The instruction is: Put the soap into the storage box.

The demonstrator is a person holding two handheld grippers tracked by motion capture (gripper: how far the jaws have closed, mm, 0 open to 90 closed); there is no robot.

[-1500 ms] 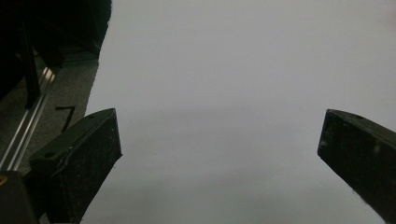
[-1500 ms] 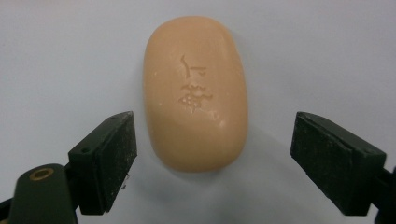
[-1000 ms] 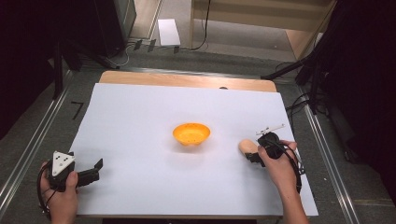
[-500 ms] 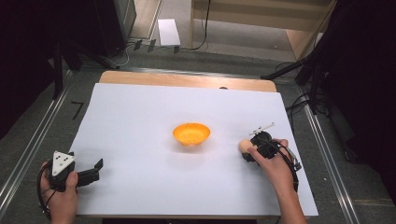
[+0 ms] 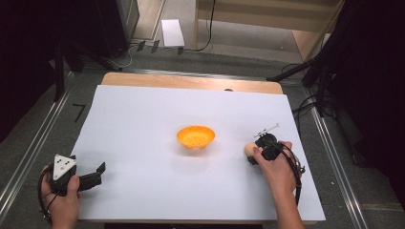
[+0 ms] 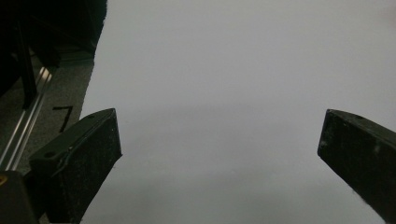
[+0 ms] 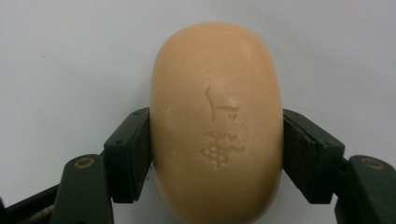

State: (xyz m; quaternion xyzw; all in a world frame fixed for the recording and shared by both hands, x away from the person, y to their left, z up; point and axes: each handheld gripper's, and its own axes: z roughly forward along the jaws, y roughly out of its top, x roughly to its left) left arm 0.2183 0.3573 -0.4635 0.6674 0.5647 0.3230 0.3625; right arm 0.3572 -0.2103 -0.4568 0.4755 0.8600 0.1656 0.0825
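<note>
Where white paper point(image 5: 143, 124) covers the wooden table point(image 5: 191, 82), dark floor point(image 5: 47, 133) surrounds it.

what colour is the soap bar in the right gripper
Pale peach-orange soap bar, with stamped marks on top; the right gripper view shows it best.

peach soap point(image 7: 217, 126), orange bowl point(image 5: 195, 137), white sheet point(image 5: 143, 124)

A lab recording set-up: a bench point(image 5: 143, 124) under white sheeting, metal floor rails point(image 5: 28, 157), loose cables point(image 5: 305, 102), dark curtains point(image 5: 28, 57) around
</note>
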